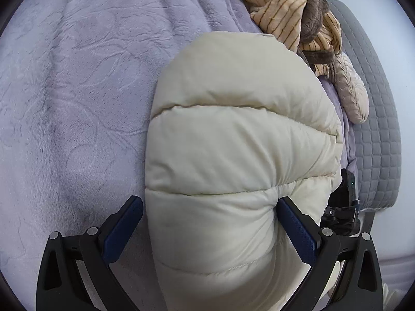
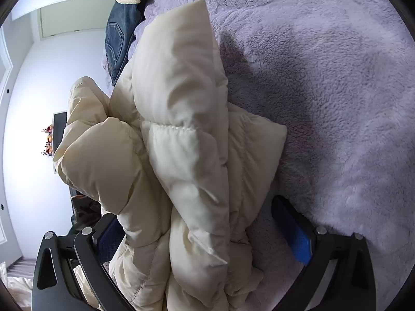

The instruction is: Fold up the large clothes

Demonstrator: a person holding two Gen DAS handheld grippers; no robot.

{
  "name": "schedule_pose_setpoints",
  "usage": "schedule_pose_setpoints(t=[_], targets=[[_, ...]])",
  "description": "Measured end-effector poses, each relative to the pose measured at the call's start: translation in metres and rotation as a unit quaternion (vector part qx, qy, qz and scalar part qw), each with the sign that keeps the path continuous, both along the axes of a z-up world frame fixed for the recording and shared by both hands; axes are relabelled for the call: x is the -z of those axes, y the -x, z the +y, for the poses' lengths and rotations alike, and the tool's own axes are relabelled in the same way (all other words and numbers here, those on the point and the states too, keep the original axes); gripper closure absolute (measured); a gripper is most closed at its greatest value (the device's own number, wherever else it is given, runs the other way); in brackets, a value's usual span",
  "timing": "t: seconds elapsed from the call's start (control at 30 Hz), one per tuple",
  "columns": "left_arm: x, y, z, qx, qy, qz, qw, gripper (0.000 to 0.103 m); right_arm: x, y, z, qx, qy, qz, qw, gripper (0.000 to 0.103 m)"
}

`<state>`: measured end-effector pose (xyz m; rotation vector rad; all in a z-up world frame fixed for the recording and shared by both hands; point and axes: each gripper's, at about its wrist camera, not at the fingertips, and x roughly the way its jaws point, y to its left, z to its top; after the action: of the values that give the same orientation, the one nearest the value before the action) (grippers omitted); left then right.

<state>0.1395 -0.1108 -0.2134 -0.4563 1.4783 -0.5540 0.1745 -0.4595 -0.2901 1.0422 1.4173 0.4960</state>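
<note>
A cream puffer jacket (image 1: 233, 129) lies folded into a thick bundle on a lavender fleece blanket (image 1: 77, 90). My left gripper (image 1: 208, 200) stands wide open around the bundle's near end. Its right pad (image 1: 298, 228) dents the padding, while the left pad (image 1: 122, 228) sits just beside the edge. In the right wrist view the same jacket (image 2: 181, 129) is bunched in loose layers. My right gripper (image 2: 193, 208) is open around it: the right finger (image 2: 295, 235) rests clear of the fabric over the blanket (image 2: 324, 77), and the left finger (image 2: 109, 235) is partly hidden behind a sleeve.
A tan and brown striped garment (image 1: 293, 13) is heaped at the bed's far side. A grey quilted bed edge (image 1: 376, 129) runs along the right. Blue jeans (image 2: 122, 33) hang at the bed's edge. Part of the other black gripper (image 1: 345, 207) shows beside the jacket.
</note>
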Motion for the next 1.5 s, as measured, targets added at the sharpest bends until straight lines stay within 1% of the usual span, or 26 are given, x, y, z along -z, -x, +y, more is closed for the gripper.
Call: schedule_pose_setpoints(t=[0.17,0.3,0.33,0.37,0.4,0.43,0.47,0.5,0.57,0.63,0.87,1.0,1.1,1.2,1.3,1.37,1.5], targets=[[-0.003,0.003,-0.016,0.005,-0.023,-0.009,0.9997,0.0,0.005,-0.005,0.007,0.008,0.001,0.002,1.0,0.0],[-0.012,0.007,-0.023,0.001,-0.048,-0.022,0.9986,0.001,0.004,-0.005,0.011,0.019,-0.002,0.01,1.0,0.001],[-0.015,0.007,-0.025,0.001,-0.055,-0.025,0.9982,0.002,0.003,-0.005,0.011,0.021,-0.004,0.012,1.0,0.005],[-0.018,0.007,-0.025,0.001,-0.061,-0.029,0.9977,0.006,0.003,-0.006,0.014,0.023,-0.009,0.015,1.0,0.014],[-0.02,0.008,-0.027,0.002,-0.066,-0.031,0.9973,0.009,0.003,-0.006,0.015,0.026,-0.018,0.017,0.999,0.02],[-0.023,0.008,-0.028,0.002,-0.069,-0.033,0.997,0.011,0.002,-0.006,0.016,0.031,-0.026,0.019,0.999,0.03],[-0.026,0.009,-0.029,0.002,-0.072,-0.036,0.9968,0.015,0.002,-0.007,0.012,0.035,-0.027,0.02,0.999,0.037],[-0.029,0.01,-0.03,0.003,-0.075,-0.038,0.9965,0.018,0.001,-0.007,0.012,0.038,-0.03,0.018,0.999,0.041],[-0.035,0.011,-0.032,0.005,-0.079,-0.044,0.9959,0.021,0.0,-0.005,0.012,0.043,-0.036,0.017,0.998,0.048],[-0.043,0.014,-0.035,0.008,-0.082,-0.05,0.9954,0.022,-0.001,-0.002,0.01,0.05,-0.043,0.018,0.998,0.05],[-0.066,0.023,-0.033,0.005,-0.085,-0.065,0.9943,0.022,-0.005,0.004,0.01,0.073,-0.074,0.015,0.994,0.051],[-0.079,0.028,-0.025,-0.002,-0.089,-0.075,0.9932,0.022,-0.006,0.01,0.011,0.071,-0.082,0.007,0.994,0.051],[-0.089,0.028,-0.015,-0.01,-0.085,-0.083,0.9928,0.022,-0.007,0.002,0.023,0.064,-0.085,0.0,0.994,0.051],[-0.098,0.026,0.002,-0.017,-0.076,-0.09,0.9929,0.022,-0.01,-0.005,0.031,0.061,-0.085,-0.01,0.994,0.051],[-0.105,0.021,0.02,-0.018,-0.07,-0.096,0.9927,0.022,-0.003,-0.008,0.041,0.059,-0.082,-0.021,0.995,0.051],[-0.11,0.016,0.037,-0.016,-0.067,-0.1,0.9926,0.022,-0.005,-0.01,0.048,0.06,-0.078,-0.027,0.995,0.051],[-0.119,0.006,0.081,-0.015,-0.069,-0.106,0.9918,0.022,-0.006,-0.02,0.08,0.062,-0.076,-0.035,0.995,0.051]])
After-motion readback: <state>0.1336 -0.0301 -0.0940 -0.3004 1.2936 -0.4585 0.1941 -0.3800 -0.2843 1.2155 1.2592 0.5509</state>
